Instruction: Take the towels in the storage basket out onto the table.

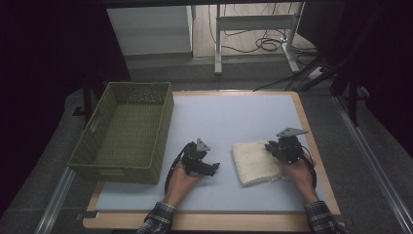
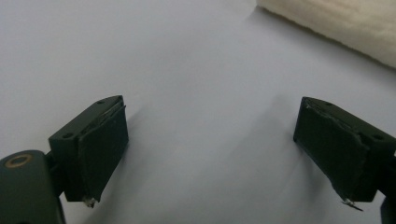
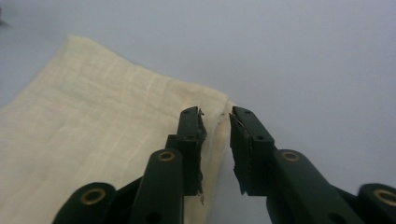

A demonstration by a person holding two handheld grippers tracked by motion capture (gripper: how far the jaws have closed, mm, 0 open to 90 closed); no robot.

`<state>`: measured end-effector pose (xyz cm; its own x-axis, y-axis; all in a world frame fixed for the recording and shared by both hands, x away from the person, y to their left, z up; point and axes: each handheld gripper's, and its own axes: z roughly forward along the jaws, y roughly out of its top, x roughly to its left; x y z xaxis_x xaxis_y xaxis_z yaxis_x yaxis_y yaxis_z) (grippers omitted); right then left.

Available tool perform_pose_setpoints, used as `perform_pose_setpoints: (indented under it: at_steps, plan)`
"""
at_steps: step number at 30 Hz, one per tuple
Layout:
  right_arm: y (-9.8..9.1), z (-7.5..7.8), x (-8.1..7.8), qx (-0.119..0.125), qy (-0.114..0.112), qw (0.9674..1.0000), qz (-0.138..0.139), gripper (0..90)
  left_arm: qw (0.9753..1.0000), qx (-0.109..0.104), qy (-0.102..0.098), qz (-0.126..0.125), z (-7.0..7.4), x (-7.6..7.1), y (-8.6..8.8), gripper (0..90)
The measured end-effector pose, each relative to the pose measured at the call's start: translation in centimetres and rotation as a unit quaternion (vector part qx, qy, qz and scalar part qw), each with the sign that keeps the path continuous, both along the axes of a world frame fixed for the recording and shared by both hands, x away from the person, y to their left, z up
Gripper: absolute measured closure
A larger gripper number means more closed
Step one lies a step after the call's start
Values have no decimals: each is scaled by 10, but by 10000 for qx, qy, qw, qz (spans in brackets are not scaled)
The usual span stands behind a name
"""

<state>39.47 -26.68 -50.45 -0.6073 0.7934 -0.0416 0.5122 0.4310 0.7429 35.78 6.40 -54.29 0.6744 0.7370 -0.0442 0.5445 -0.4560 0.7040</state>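
Left gripper [image 1: 213, 167]: jaws apart, over bare mat.
Right gripper [image 3: 215, 122]: jaws narrowly apart, astride the edge of the folded cream cloth [image 1: 254, 163].
Surroundings: green woven basket [image 1: 95, 148], well apart, left.

A woven olive-green basket [image 1: 122, 131] sits at the left of the frame, its long side running up the picture along the left edge of the pale mat [image 1: 229, 122]. The mat covers a wooden table [image 1: 311, 146] whose light rim shows at right and bottom. Beyond it, at the top centre, white metal legs [image 1: 253, 29] stand on the floor among looping black cables [image 1: 268, 45].
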Motion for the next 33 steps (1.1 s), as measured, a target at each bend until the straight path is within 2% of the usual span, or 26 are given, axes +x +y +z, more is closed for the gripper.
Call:
perform_pose_setpoints:
  at_steps: [2,5,6,12,15,18,20,24,28,31,33]
  plan:
    - [-3,7,-6,50,-76,10000,14,695,10000,-43,21,31,4,5,-3,115]
    - [-9,15,-18,42,-133,9999,55,669,9999,-154,-65,23,14,14,-10,134]
    - [-11,16,-23,51,-135,9999,70,661,9998,-130,-149,8,19,18,-15,135]
    - [-23,15,-50,37,-46,9999,124,600,9991,-294,-289,-33,33,40,-36,169]
    - [-27,11,-61,95,19,9998,155,565,9992,-294,-283,-52,28,47,-48,225]
    - [-27,5,-65,94,78,9998,148,544,9997,-105,-186,-70,18,54,-57,233]
    - [-26,-1,-65,19,126,9999,110,542,9999,-65,-122,-80,12,56,-60,239]
    - [-26,-11,-65,-90,284,9995,97,505,9998,-165,-42,-75,8,57,-60,250]
    - [-28,-15,-67,6,423,9991,19,467,9996,-245,33,-141,6,58,-60,251]
    - [-27,-16,-70,60,420,9991,-70,472,9995,-253,33,-198,6,58,-59,261]
    - [-25,-16,-72,76,424,9990,-117,520,9992,-268,42,-302,7,57,-60,330]
